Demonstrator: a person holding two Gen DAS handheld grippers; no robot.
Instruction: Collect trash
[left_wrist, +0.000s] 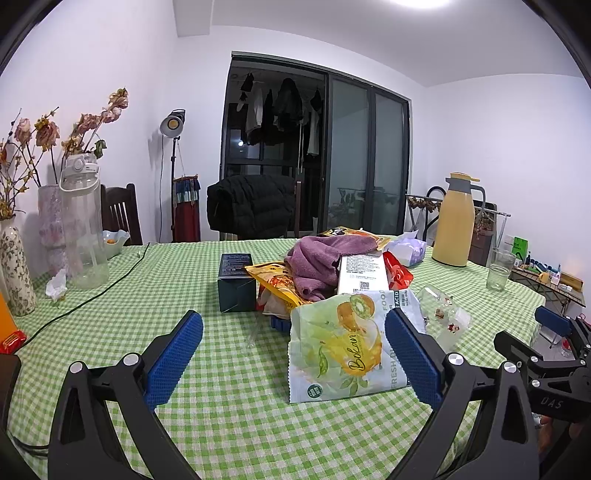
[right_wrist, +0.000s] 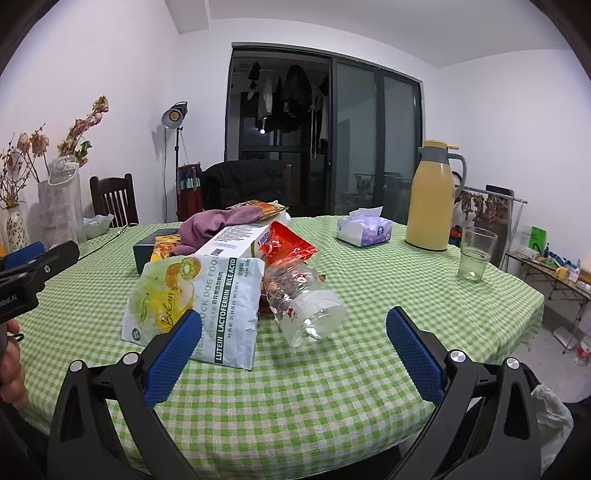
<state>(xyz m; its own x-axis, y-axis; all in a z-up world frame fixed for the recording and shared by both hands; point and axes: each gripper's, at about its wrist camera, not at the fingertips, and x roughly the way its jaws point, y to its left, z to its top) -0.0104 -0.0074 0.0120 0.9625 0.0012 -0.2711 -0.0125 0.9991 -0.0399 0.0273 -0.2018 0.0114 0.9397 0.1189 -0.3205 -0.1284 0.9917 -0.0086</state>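
Note:
A pile of trash lies mid-table on the green checked cloth: a white dog-food pouch (left_wrist: 343, 347) (right_wrist: 199, 306), a crushed clear bottle (right_wrist: 306, 299) (left_wrist: 447, 314), a red wrapper (right_wrist: 288, 243), a white carton (left_wrist: 364, 273) (right_wrist: 232, 240), a yellow snack bag (left_wrist: 277, 282), a dark box (left_wrist: 236, 282) and a purple cloth (left_wrist: 321, 262) (right_wrist: 218, 225). My left gripper (left_wrist: 293, 356) is open, its right finger over the pouch's edge. My right gripper (right_wrist: 293, 356) is open just before the pouch and the bottle.
A yellow thermos (right_wrist: 432, 195), a glass (right_wrist: 474, 254) and a tissue box (right_wrist: 364, 227) stand at the right. Vases with dried flowers (left_wrist: 18, 273), a clear water jug (left_wrist: 83, 229) and a cable (left_wrist: 92, 295) are at the left. Chairs stand behind the table.

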